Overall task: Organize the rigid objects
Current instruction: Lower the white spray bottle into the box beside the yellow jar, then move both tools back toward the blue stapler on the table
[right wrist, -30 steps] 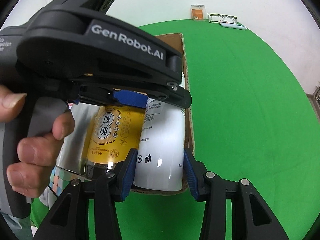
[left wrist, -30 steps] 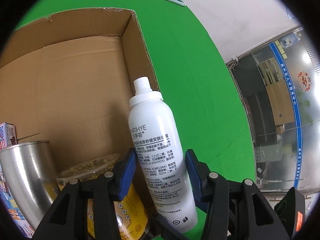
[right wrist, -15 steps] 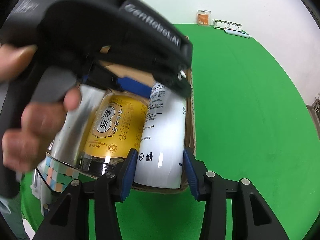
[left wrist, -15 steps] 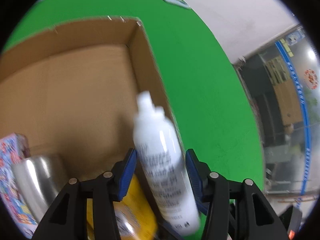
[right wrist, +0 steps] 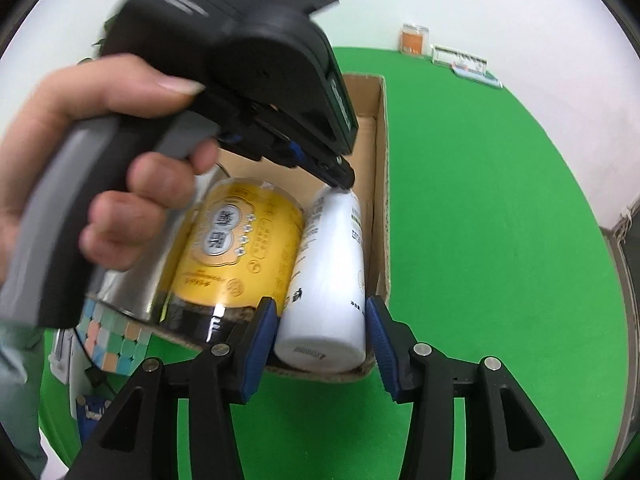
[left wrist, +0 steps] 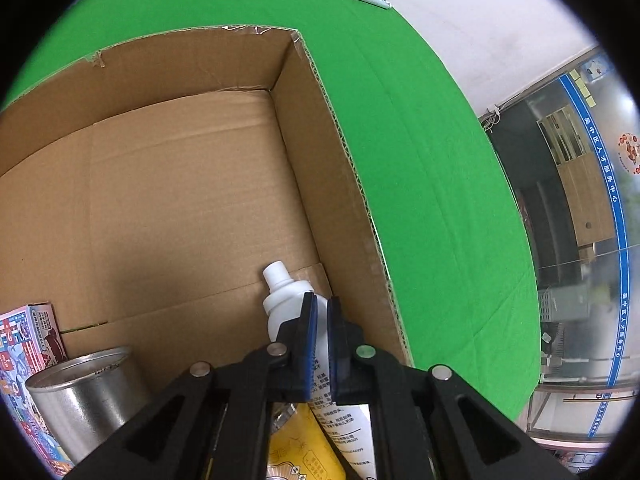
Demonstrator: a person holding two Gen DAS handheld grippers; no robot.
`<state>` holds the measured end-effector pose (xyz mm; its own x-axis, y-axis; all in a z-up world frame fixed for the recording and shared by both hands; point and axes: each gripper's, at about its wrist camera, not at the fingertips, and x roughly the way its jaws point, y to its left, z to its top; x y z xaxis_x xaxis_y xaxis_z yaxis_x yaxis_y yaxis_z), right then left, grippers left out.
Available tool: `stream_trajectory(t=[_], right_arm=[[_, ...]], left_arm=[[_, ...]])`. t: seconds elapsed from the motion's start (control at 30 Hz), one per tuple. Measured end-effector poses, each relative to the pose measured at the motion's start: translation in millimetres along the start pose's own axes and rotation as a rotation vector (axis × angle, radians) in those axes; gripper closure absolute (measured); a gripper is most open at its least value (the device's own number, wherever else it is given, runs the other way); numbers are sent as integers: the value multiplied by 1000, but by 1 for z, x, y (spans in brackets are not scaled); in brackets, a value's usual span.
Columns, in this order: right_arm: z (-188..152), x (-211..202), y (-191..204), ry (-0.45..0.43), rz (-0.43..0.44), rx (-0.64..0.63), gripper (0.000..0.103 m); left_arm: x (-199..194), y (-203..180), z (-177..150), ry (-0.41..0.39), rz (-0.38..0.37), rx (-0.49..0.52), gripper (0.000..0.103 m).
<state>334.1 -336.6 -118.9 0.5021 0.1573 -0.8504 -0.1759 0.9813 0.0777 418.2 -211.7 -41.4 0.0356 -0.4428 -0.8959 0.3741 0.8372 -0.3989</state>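
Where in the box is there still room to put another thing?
The cardboard box has a big bare floor at its far end, between the far wall and the white spray bottle's cap. The near end is crowded: the bottle lies along the right wall beside the yellow jar, then the metal tin and colourful carton.

My left gripper (right wrist: pixel 336 178) is showing black body | grey handle | blue pads (left wrist: pixel 310 344) | silver screws | my sleeve (right wrist: pixel 16 360) is looking pale blue
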Motion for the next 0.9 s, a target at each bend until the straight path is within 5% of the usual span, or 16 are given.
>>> stream_trajectory(t=[0.27,0.43,0.47,0.5,0.53,0.67,0.77,0.83,0.87,0.9], right_arm=[[-10,-14,-5,-38,0,7,62],[-12,-42,-9,-96,-23,30,49],[-12,-42,-11,-90,-5,33,60],[-12,-40,-12,-79,10,28,87],[-13,-31,-11,-42,27,23,97],[-22,-11,-9,-2,40,24,99],[-24,-26,-4,-49,-4,25,97],[-28,-45,1,-120,-91,15,65],[-33,-60,5,-178,-117,22,16],[-38,-74,8,-240,-110,32,3]], left_arm=[[14,-12,-5,55,-71,31,99],[22,-9,-5,75,-54,38,102],[22,-11,-5,74,-56,38,102],[21,-11,-5,74,-59,38,102],[20,-10,-5,75,-62,36,102],[9,-15,-11,45,-81,80,102],[-26,-19,-23,-85,-34,142,102],[-73,-20,-48,-266,64,200,99],[-105,-18,-69,-386,154,213,95],[-124,-16,-84,-460,227,204,75]])
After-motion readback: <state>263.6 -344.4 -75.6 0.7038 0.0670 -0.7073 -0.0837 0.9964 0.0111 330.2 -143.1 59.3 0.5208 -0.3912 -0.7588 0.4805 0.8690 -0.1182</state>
